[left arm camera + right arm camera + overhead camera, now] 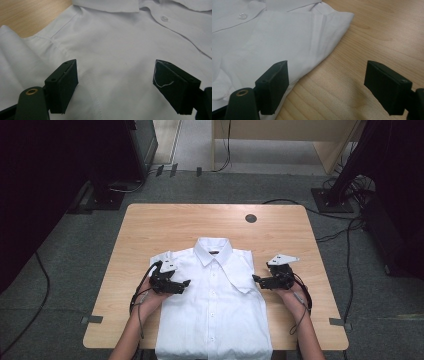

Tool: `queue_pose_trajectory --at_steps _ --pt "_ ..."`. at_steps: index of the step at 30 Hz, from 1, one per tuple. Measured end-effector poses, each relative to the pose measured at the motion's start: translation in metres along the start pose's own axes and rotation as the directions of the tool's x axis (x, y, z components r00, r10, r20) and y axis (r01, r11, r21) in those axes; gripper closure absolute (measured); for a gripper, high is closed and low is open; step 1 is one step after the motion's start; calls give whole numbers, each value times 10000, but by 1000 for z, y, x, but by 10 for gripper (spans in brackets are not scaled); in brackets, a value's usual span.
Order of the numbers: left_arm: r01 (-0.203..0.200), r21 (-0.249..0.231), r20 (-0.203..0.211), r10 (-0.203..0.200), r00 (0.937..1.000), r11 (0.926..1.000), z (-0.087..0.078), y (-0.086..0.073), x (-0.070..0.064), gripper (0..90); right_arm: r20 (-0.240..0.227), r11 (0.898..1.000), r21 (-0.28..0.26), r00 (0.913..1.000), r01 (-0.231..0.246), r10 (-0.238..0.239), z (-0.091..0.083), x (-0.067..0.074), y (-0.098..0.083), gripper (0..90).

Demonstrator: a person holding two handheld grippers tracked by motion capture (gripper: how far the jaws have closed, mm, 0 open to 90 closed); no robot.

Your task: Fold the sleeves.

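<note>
Seen from the high view, a white buttoned cotton dress shirt [214,305] lies face up on the pale wooden table [145,227], collar toward the far edge, its hem reaching the near edge, both sleeves already folded inward. The left gripper [186,283] hovers over the shirt's left shoulder area and the right gripper [255,279] sits at the shirt's right edge, tips pointing toward each other. Neither holds anything.

From the left gripper view, the jaws stand wide apart over plain cloth below the collar, with a button [164,18] of the placket farther off. The fabric looks thin, light and limp, creasing easily; a pinch through one layer would likely drag the rest.

From the right gripper view, the jaws are also spread wide, one over the folded sleeve edge [319,37], the other over bare wood. That doubled edge is probably the best hold: it is thicker, and a claw can slip under it where it meets the table.
</note>
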State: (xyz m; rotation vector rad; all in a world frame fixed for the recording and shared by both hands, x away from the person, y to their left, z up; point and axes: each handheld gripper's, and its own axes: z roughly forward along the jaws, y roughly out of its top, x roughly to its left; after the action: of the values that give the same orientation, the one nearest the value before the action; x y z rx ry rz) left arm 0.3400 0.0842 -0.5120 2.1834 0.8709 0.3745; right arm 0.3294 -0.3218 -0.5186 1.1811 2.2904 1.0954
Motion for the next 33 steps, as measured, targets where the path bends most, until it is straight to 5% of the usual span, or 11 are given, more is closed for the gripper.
queue_pose_trajectory --at_steps 33 --pt "152 -96 18 -152 9999 9998 2 6 21 200 32 9999 108 10000 59 -60 -2 -4 -9 158"
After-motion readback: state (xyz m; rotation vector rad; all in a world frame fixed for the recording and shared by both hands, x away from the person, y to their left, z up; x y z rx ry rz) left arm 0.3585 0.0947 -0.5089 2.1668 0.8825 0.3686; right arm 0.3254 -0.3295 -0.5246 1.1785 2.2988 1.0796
